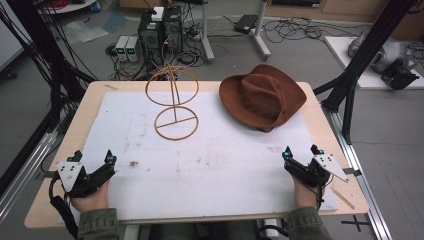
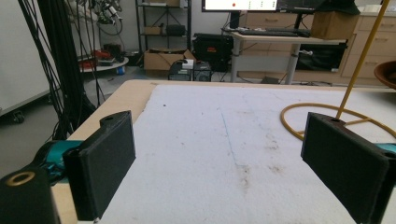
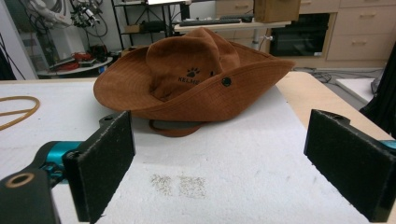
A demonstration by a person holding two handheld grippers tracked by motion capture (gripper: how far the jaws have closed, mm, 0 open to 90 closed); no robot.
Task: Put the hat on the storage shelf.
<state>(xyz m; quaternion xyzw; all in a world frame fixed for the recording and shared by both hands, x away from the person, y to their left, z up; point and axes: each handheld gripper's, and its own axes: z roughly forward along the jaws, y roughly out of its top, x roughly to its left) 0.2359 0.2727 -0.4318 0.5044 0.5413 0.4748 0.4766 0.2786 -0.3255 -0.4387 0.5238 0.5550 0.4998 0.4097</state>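
A brown brimmed hat lies on the white mat at the back right; in the right gripper view the hat sits straight ahead with its chin cord under the brim. A golden wire hat stand rises at the back middle, its ring base flat on the mat. My left gripper rests open near the front left corner, nothing between its pads. My right gripper rests open near the front right, well short of the hat, also empty.
The white mat covers most of the wooden table. Black frame posts stand at both sides. Computers and cables lie on the floor beyond the far edge.
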